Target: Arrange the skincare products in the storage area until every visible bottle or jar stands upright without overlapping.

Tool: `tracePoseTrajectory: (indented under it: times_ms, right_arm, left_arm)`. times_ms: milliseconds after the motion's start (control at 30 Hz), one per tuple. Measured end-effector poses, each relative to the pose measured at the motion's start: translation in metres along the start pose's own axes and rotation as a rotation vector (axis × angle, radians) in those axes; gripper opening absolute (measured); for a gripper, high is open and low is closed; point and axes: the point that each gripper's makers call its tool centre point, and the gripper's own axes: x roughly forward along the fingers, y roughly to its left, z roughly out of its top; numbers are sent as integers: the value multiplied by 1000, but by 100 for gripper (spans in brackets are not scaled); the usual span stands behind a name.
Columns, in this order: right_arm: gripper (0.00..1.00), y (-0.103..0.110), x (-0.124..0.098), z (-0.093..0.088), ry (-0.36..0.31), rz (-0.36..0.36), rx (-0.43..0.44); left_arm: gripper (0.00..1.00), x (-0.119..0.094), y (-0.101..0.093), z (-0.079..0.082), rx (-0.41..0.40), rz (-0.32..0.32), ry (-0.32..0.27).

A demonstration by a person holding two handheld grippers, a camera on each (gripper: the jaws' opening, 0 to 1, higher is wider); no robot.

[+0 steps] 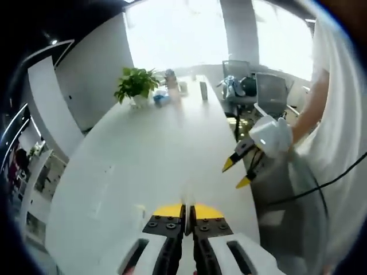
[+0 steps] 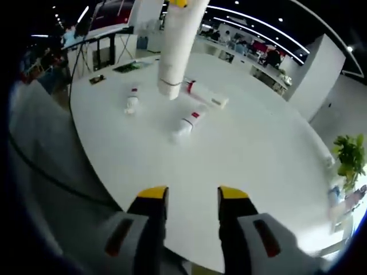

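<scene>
Left gripper view rides low over the white table (image 1: 149,154), looking down its length toward a potted plant (image 1: 136,85) at the far end. Right gripper view sits back from the table's edge, looking across it from higher up. Both catch the same tabletop, and that plant (image 2: 347,153) sits at the right view's margin.

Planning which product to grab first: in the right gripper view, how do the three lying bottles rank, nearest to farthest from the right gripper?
From the right gripper:
1. Middle bottle, ahead, centre.
2. Left bottle, off left.
3. Far bottle, beyond the middle one.
</scene>
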Motion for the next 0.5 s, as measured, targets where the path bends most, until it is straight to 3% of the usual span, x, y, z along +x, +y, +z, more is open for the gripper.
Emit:
tracePoseTrajectory:
  times_ms: [167, 267, 333, 500]
  right_arm:
    - [35, 1, 0, 1, -13, 12, 51]
    - [35, 0, 0, 0, -14, 4, 35]
    - [35, -1, -1, 1, -17, -6, 14]
    - [37, -1, -1, 8, -59, 4, 66]
  left_arm:
    - [3, -5, 45, 9, -18, 30, -12]
    - [3, -6, 64, 12, -20, 37, -14]
    - [3, -4, 79, 13, -19, 44, -7]
    - [4, -1, 114, 9, -30, 66, 5]
